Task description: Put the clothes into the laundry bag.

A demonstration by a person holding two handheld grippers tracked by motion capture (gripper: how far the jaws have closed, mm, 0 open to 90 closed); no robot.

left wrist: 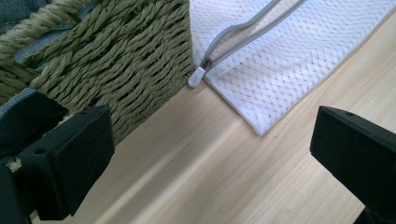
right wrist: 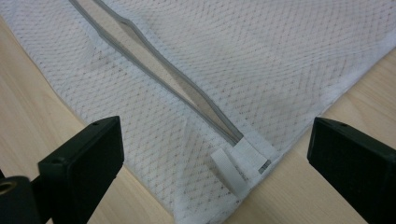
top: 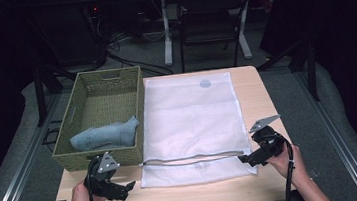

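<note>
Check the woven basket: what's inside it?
The woven basket holds one blue-grey folded cloth, lying against its near wall. The far part of the basket floor is bare. Whatever sits under the cloth is covered.

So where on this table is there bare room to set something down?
Bare wood runs along the near edge of the table, between the mesh bag and the person's side, and in a narrow strip right of the bag. The far half of the basket is free too. The left side is crowded: basket against bag, with grey cloth in its near half.
</note>
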